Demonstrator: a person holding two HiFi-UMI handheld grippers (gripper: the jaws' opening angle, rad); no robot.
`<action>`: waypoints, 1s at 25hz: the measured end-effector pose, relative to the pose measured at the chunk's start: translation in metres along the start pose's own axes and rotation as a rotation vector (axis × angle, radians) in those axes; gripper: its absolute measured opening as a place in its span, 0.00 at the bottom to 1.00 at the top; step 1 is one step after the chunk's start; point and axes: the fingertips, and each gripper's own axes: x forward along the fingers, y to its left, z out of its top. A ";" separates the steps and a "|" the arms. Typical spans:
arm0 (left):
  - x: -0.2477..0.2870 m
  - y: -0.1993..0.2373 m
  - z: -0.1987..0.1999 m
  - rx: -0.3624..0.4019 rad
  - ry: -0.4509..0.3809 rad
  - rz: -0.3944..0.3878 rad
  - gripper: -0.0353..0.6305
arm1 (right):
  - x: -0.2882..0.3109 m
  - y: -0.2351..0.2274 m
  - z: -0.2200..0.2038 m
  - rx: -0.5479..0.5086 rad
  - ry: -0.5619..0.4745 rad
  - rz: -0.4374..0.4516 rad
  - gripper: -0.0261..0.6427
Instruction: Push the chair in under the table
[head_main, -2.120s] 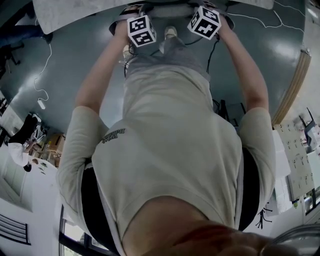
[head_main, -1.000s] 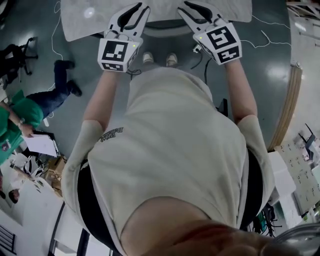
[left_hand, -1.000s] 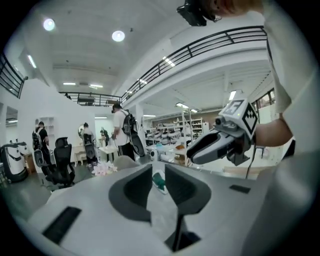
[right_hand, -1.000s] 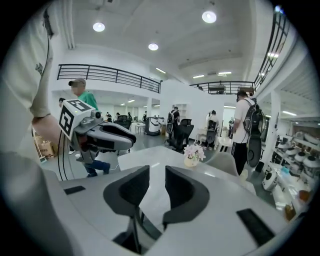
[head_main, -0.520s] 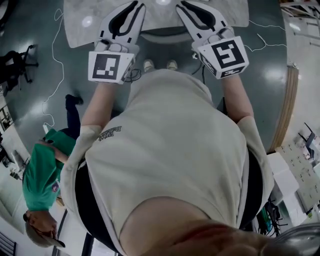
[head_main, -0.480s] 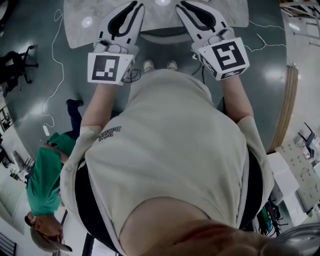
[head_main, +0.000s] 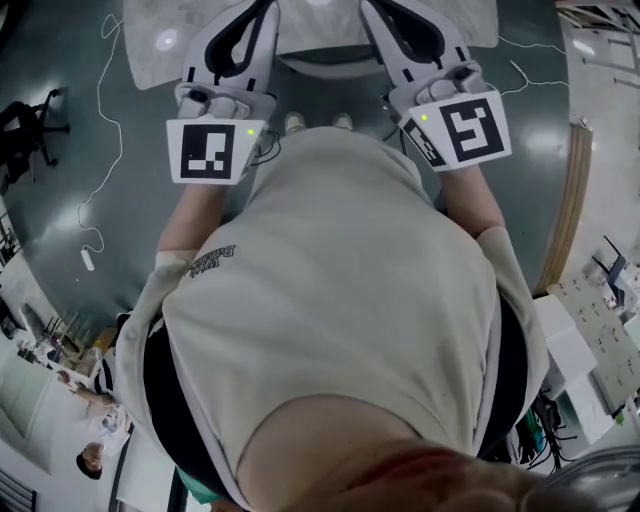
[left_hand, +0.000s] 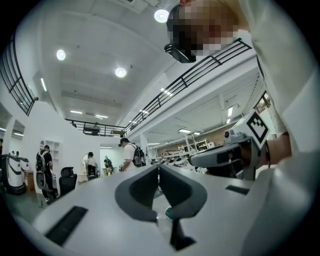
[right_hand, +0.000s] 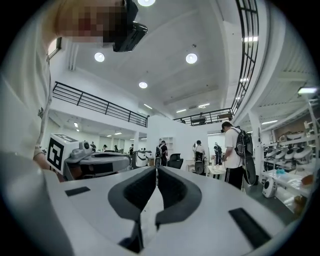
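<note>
In the head view the chair (head_main: 330, 64) shows only as a curved grey back rim, tucked against the near edge of the pale marbled table (head_main: 470, 22). My left gripper (head_main: 266, 8) and right gripper (head_main: 376, 8) are held up level in front of the chest, over that edge, touching neither. Their jaws are closing and the tips meet with nothing between them. The left gripper view has its own tips (left_hand: 159, 168) together and the right gripper's body (left_hand: 225, 155) beside them. In the right gripper view the tips (right_hand: 156, 170) also touch.
My shoes (head_main: 315, 122) stand on the dark glossy floor just behind the chair. A white cable (head_main: 100, 120) trails at the left near a black office chair (head_main: 25, 125). A wooden strip (head_main: 565, 200) runs at the right. People (right_hand: 235, 150) stand further off in the hall.
Both grippers have risen toward the camera and their jaws have come together. The person in green at the lower left has moved out of sight.
</note>
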 end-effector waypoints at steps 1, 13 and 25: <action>0.000 -0.001 0.000 -0.004 0.000 0.000 0.08 | 0.000 0.001 -0.001 0.007 0.003 0.002 0.07; -0.004 0.002 0.000 0.015 0.012 0.006 0.07 | 0.003 -0.001 0.002 -0.030 -0.029 -0.053 0.05; -0.005 0.009 -0.013 0.037 0.042 0.005 0.07 | 0.015 0.013 -0.004 -0.098 -0.022 -0.040 0.05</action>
